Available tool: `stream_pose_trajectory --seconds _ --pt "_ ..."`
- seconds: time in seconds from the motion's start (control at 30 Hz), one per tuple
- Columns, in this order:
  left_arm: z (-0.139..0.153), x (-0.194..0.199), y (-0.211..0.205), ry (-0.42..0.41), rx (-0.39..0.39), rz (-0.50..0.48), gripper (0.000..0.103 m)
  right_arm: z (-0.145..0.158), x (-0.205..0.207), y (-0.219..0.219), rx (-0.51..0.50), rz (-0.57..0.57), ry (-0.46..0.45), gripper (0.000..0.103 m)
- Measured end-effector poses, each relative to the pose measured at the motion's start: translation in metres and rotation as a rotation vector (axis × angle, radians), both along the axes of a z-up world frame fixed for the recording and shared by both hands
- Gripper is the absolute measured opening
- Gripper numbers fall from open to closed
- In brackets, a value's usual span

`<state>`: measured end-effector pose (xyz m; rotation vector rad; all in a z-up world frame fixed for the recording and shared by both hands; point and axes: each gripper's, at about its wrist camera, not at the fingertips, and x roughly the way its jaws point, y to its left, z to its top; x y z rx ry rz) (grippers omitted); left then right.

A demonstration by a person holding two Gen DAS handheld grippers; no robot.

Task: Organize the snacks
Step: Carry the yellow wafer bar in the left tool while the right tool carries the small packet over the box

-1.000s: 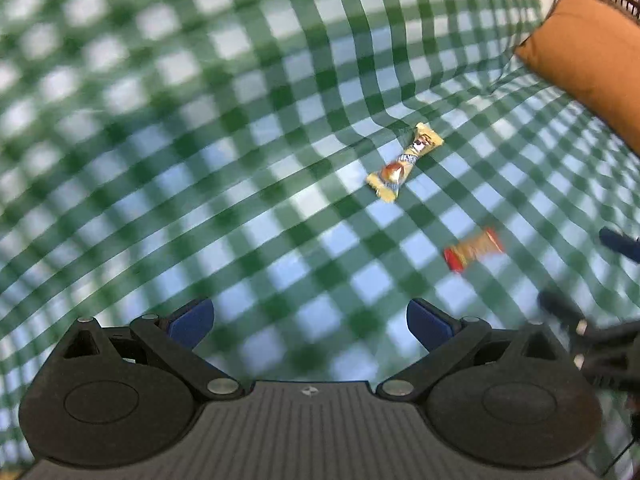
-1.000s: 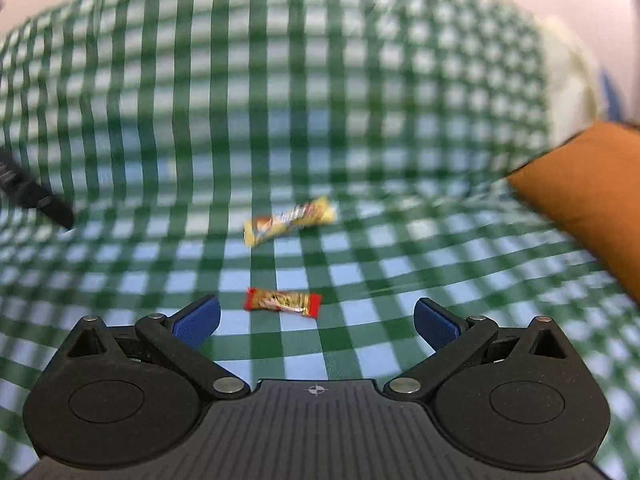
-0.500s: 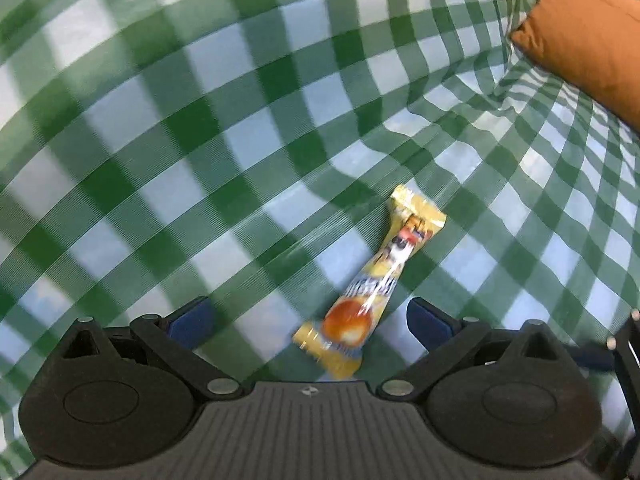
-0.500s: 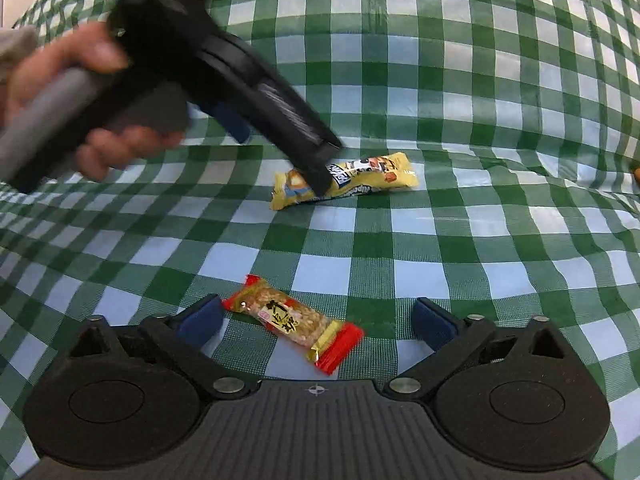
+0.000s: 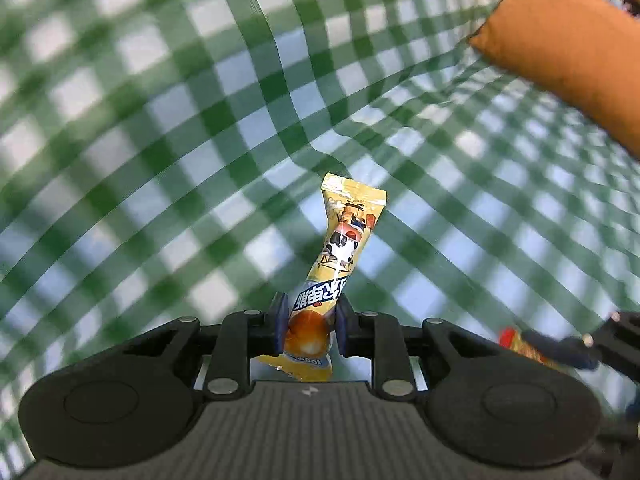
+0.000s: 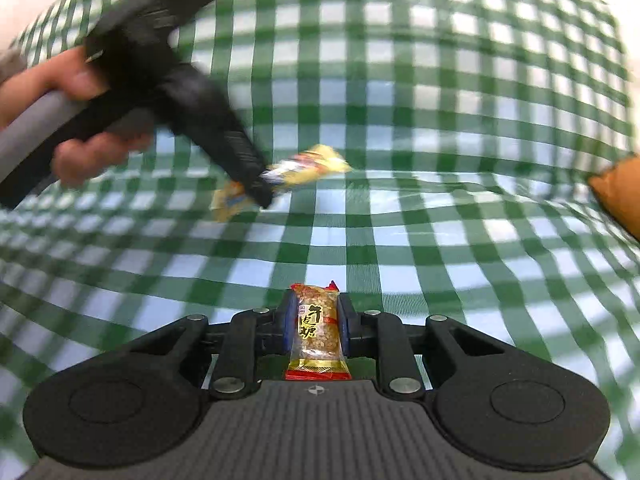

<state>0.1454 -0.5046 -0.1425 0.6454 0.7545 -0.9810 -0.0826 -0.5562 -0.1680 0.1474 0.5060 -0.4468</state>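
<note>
Okay, both fingers just closed: left gripper (image 5: pixel 308 330) pinches the yellow snack (image 5: pixel 340 252), long axis pointing ahead; right gripper (image 6: pixel 316 322) pinches the red snack (image 6: pixel 318 332) likewise, over the checked cloth (image 6: pixel 440 120).

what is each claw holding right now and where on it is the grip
Left claw pinches the yellow snack packet near its lower end. Right claw grips the red-ended candy bar across its middle.
</note>
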Motion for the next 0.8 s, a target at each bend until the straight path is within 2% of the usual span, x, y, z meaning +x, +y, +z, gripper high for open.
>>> stream_pose_trajectory --seconds 0.2,0.37,0.53,0.67,0.8 --pt "0.051 -0.060 0.127 0.048 -0.046 -0.032 0.026 0.021 -0.067 0.083 0.218 -0.053 -0.101 0.023" --pt "0.093 -0.107 0.222 0.052 -0.100 0.044 0.026 0.061 -0.106 0.147 0.259 -0.068 -0.175 0.023" --pt "0.134 -0.160 0.311 0.060 -0.158 0.140 0.026 0.113 -0.126 0.205 0.281 0.001 -0.229 0.023" --pt "0.155 -0.199 0.371 0.030 -0.159 0.193 0.026 0.149 -0.132 0.258 0.270 0.090 -0.227 0.023" --pt "0.168 -0.230 0.437 0.031 -0.158 0.247 0.026 0.169 -0.138 0.316 0.265 0.174 -0.202 0.023"
